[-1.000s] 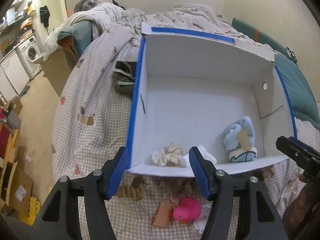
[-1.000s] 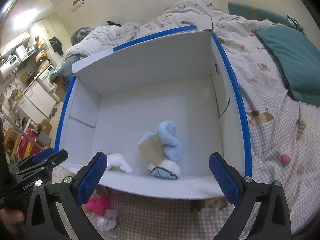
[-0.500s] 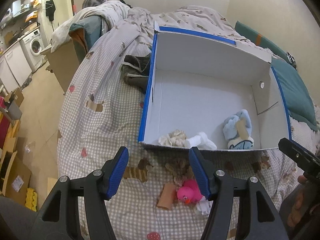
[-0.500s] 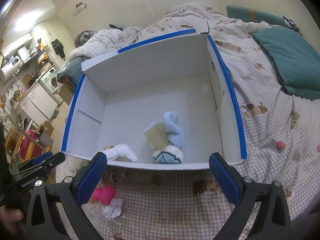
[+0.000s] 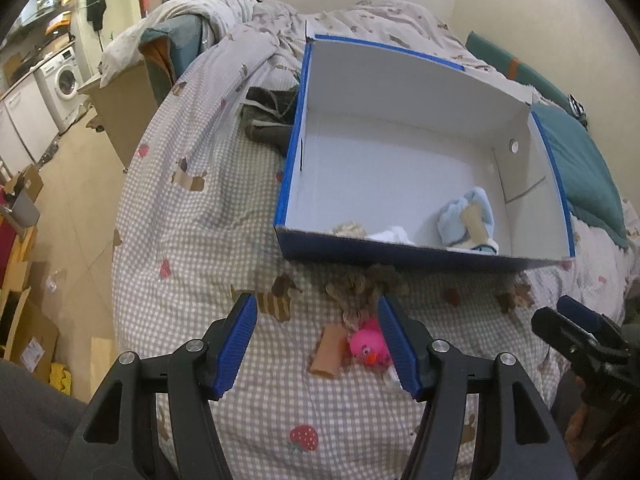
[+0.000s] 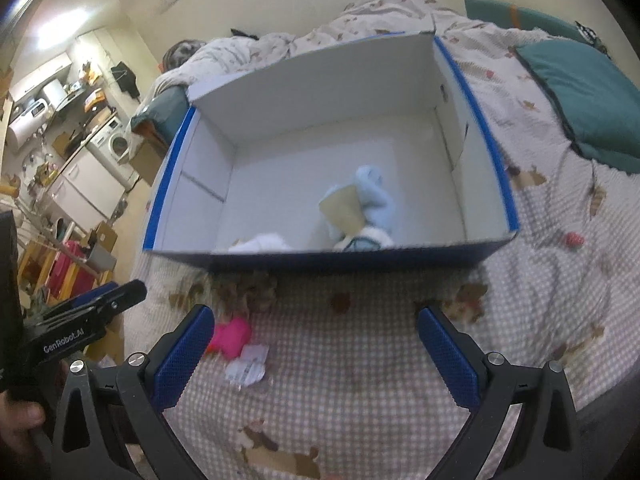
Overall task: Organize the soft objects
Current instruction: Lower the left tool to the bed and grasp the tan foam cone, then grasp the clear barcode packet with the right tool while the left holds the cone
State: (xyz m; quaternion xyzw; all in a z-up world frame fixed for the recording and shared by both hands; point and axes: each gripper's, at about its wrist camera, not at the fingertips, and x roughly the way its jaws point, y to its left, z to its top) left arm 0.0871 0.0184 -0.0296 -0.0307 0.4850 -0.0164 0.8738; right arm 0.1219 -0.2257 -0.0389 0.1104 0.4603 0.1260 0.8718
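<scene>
Pink duck toy (image 5: 369, 346) lies on the bed just before the blue box (image 5: 420, 258), beside my left claw's (image 5: 316, 344) right finger; both claws wide open, empty; right claw (image 6: 316, 356) farther.

My left black plastic two-finger gripper (image 5: 316, 340): blue textured pads (image 5: 236, 344), silver screws at the joints, triangular cut-outs in the arms. My right black plastic gripper (image 6: 316, 354): same build, same blue pads (image 6: 182, 358). White "GenRobot.AI" lettering on the left one's side. Bare-skinned hand (image 6: 18, 428) at the frame edge.
</scene>
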